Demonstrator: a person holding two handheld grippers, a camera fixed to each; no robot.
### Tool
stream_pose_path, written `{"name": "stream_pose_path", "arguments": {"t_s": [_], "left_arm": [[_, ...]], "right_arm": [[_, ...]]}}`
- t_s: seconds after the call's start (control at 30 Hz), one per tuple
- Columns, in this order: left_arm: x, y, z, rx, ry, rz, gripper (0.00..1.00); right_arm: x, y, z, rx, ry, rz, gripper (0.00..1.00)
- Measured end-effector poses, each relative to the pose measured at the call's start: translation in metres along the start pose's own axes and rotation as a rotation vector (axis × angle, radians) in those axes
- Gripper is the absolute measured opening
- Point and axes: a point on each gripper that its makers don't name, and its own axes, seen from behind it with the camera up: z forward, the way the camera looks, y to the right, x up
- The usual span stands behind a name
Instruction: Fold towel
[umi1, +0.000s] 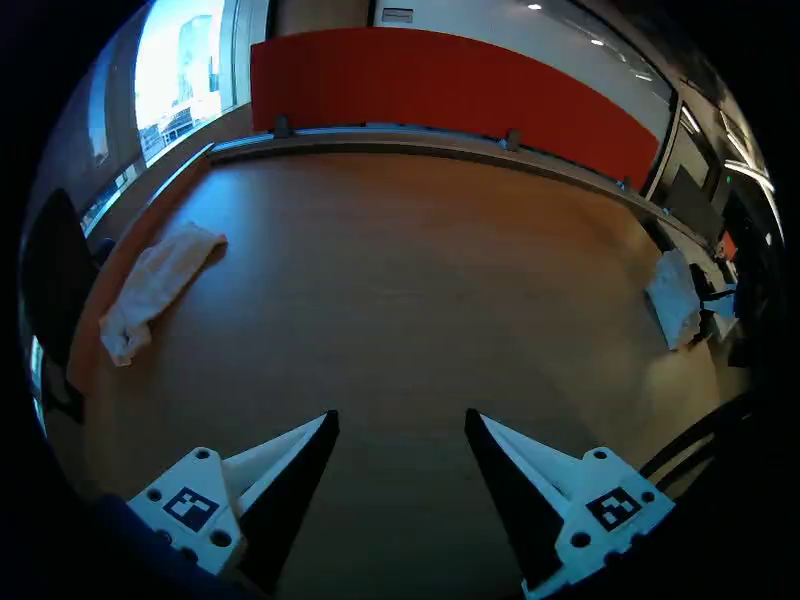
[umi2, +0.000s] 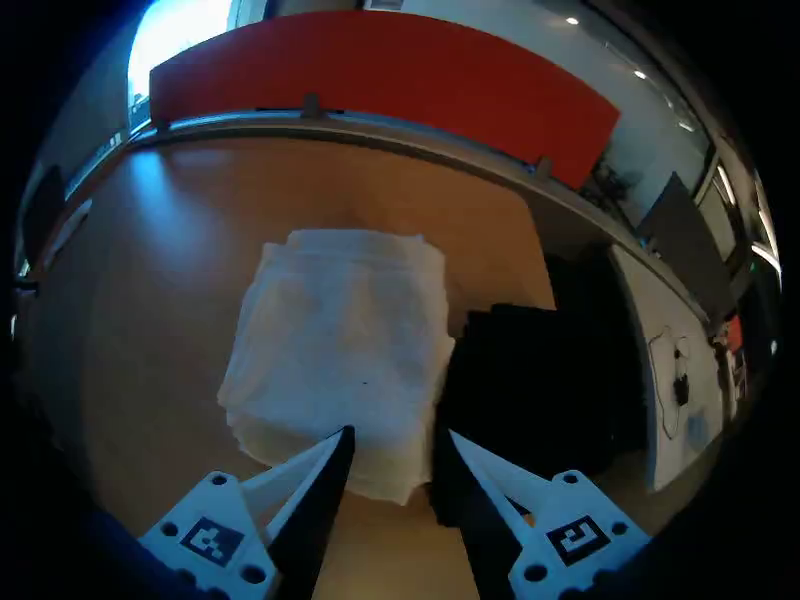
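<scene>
Folded white terry towel (umi2: 340, 350) lying squarish on smooth wooden table (umi2: 150, 300); right gripper (umi2: 398, 432) hovering narrowly parted, empty; left gripper (umi1: 400, 413) gaping wide.

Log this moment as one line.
left gripper open over bare table | right gripper open at folded towel near edge | crumpled towel at table's left edge

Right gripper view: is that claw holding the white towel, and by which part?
Nothing is held. The right claw is open, its fingers apart above the near edge of the folded towel.
</scene>
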Motion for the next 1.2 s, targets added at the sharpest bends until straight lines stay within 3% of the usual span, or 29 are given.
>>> {"name": "stream_pose_path", "arguments": {"t_s": [0.2, 0.7, 1.2], "left_arm": [[-0.001, -0.001, 0.0, 0.005, -0.001, -0.003, 0.94], [-0.001, -0.003, -0.001, 0.012, -0.007, 0.001, 0.94], [0.001, -0.002, 0.004, 0.012, -0.007, -0.007, 0.94]], "right_arm": [[0.002, -0.003, 0.004, 0.009, -0.002, 0.008, 0.62], [-0.023, -0.012, 0.02, 0.026, -0.05, 0.04, 0.62], [0.005, -0.014, 0.011, 0.019, 0.02, 0.046, 0.63]]}}
